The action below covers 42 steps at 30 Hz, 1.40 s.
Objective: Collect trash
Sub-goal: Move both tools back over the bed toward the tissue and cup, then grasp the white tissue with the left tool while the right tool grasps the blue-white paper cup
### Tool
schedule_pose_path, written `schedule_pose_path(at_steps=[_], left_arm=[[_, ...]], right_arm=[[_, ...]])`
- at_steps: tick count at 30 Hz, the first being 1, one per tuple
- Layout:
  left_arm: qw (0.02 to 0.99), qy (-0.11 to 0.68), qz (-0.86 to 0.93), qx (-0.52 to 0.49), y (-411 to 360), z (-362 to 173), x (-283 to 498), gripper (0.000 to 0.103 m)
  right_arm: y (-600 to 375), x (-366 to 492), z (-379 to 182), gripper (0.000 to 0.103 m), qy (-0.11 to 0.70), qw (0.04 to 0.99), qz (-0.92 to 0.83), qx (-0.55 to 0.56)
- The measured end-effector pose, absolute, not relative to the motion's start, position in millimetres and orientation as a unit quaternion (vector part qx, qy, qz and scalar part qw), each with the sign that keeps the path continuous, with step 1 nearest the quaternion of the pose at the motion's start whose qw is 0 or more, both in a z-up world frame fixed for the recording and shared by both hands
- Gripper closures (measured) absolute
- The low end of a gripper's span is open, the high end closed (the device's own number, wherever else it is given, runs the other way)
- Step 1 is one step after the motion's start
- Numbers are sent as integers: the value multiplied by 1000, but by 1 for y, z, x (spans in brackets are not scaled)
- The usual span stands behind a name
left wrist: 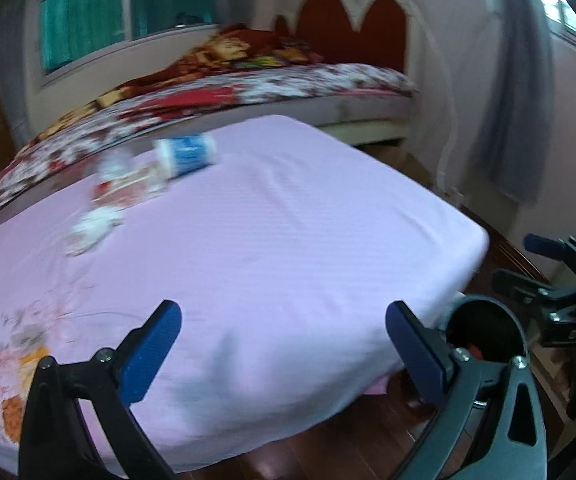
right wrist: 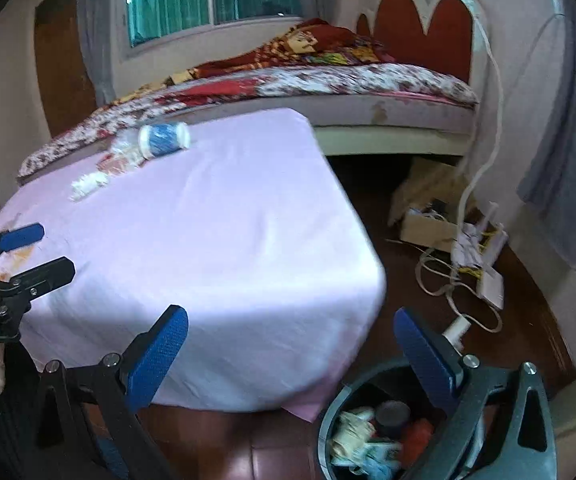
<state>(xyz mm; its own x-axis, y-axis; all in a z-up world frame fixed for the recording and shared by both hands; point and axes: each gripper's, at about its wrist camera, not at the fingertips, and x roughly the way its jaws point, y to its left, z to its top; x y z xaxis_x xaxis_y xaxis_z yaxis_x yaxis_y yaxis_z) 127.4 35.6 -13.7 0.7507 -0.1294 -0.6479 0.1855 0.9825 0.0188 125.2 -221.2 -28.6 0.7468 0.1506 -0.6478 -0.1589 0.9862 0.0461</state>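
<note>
**Both grippers empty, trash left on table**

Left gripper (left wrist: 282,344): fingers spread, holding nothing, over the pink tablecloth (left wrist: 288,240). Far left corner: crumpled white paper (right wrist: 88,184), red-and-white wrapper (right wrist: 122,162), blue-labelled bottle (right wrist: 164,140) lying on its side. Right gripper (right wrist: 290,354): fingers spread, empty, above table edge. Trash bin (right wrist: 330,420) on floor at right, partly filled.

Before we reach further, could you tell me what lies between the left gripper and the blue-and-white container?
Only bare pink sheet separates the left gripper from the container, shown in the left wrist view.
</note>
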Motion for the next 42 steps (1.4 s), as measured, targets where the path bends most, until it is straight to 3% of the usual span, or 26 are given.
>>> schedule_pose_path(at_steps=[15, 17, 24, 27, 29, 31, 42], left_arm=[[930, 361, 60, -34, 192, -27, 220, 3], [926, 372, 56, -39, 203, -34, 240, 12], [914, 403, 32, -34, 213, -53, 291, 20], [906, 423, 21, -29, 213, -60, 307, 34], [903, 427, 12, -43, 217, -61, 311, 51], [905, 423, 7, -52, 221, -60, 311, 57], [915, 398, 23, -61, 226, -52, 304, 62]], right_arm=[[-103, 231, -9, 0, 353, 924, 142, -43], [-82, 252, -6, 0, 351, 922, 153, -53], [-34, 316, -8, 0, 355, 917, 174, -57], [-16, 345, -13, 0, 362, 913, 179, -51], [-2, 365, -17, 0, 369, 909, 187, -45], [10, 383, -19, 0, 373, 907, 191, -37], [55, 452, -30, 0, 404, 895, 186, -22]])
